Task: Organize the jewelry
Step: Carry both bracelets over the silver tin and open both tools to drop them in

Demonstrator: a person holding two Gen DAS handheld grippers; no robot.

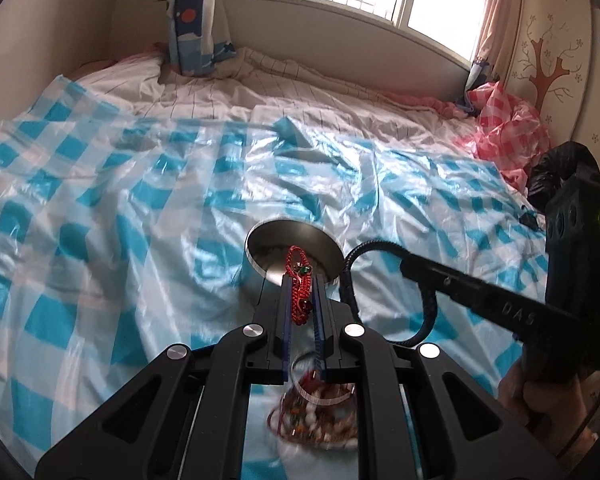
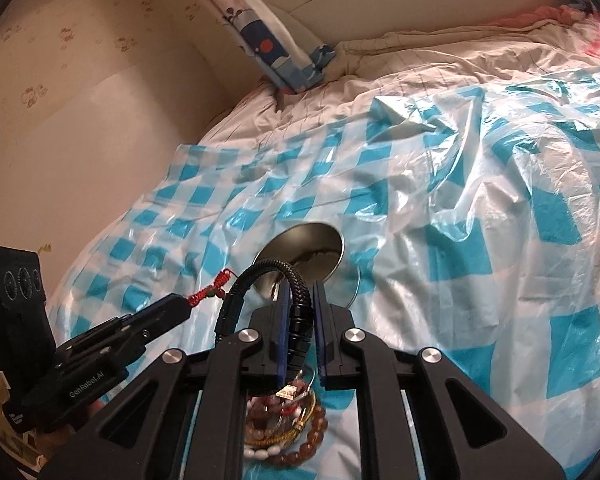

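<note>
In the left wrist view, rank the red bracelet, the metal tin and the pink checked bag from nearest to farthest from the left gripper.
1. Red bracelet: clamped in the left gripper.
2. Metal tin: just beyond the fingertips, on the blue checked sheet.
3. Pink checked bag: far right, by the wall.

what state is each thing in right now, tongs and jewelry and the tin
left tongs: shut on the red cord bracelet
right tongs: shut on the black braided bracelet
round metal tin: open, on the checked plastic sheet
pile of bead bracelets: loose on the sheet, beneath the tongs
</note>
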